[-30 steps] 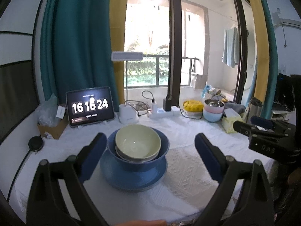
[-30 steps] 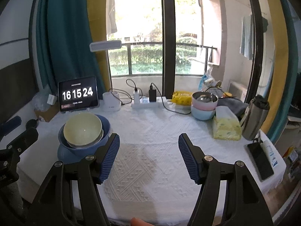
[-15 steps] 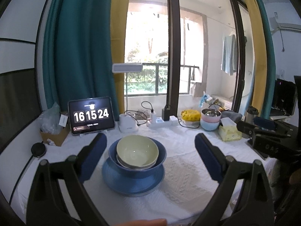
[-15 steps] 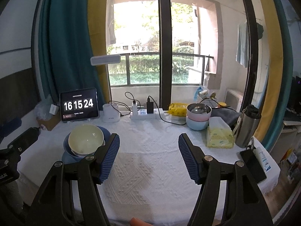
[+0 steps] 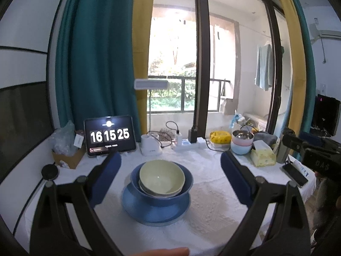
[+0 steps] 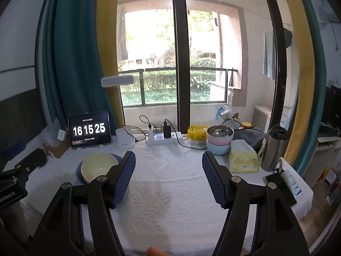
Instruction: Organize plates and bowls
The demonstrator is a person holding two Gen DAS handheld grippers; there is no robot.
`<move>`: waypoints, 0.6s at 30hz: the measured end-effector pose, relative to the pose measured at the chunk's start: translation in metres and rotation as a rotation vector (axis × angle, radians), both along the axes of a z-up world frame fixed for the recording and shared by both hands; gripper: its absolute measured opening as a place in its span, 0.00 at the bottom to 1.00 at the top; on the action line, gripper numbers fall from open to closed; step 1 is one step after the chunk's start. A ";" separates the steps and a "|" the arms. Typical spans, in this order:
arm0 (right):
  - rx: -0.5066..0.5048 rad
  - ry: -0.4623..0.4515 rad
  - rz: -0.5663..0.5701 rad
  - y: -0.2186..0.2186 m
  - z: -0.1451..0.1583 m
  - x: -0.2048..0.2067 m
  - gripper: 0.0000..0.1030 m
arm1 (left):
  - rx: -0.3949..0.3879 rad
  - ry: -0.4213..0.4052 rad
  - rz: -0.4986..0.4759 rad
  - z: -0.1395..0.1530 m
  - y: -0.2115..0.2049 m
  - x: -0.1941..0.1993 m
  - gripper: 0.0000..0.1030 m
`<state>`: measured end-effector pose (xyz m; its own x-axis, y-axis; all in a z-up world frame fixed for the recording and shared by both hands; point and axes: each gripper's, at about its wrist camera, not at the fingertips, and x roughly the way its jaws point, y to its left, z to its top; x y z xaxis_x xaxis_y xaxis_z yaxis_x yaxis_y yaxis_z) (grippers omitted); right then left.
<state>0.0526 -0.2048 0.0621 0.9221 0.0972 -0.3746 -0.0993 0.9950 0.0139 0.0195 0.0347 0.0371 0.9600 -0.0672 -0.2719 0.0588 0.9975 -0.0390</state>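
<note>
We have both tools backed away and higher than they were a second ago: across the two wrist views the stack sits lower and smaller in the picture, and more of the window and curtains shows above it. The clock on the tablet (image 5: 109,136) has also ticked over by one second. Nothing on the counter (image 6: 170,192) has shifted.

The left tool (image 5: 170,178) stands wide with nothing between its blue pads; the stack lies beyond it, framed by the two fingers but not touched. The right tool (image 6: 168,179) is also wide and empty, over bare white cloth to the right of the stack.

The task's things sit together at the near left of the counter: a pale green bowl (image 5: 162,176) nested in a blue bowl (image 5: 187,183), with what looks like a grey bowl rim between them, and all of it resting on a blue plate (image 5: 155,212). In the right wrist view the same stack is partly hidden behind the tool's left finger.

We read this as the tidy pile being finished and both tools retreating from it. Two more bowls, a pink bowl (image 6: 219,141) stacked on a light blue bowl (image 6: 218,149), stand at the far right beside the tissue pack (image 6: 244,160); whether they belong to the task we cannot tell.
</note>
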 end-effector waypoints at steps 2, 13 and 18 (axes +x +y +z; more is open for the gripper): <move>-0.001 -0.005 0.000 0.000 0.002 -0.003 0.66 | -0.002 0.003 0.002 0.001 0.001 -0.001 0.93; -0.004 -0.001 0.000 -0.001 0.004 -0.004 0.66 | -0.009 0.020 0.007 0.000 0.003 0.003 0.93; -0.004 0.003 0.001 0.000 0.004 -0.003 0.66 | -0.008 0.020 0.008 0.001 0.003 0.003 0.93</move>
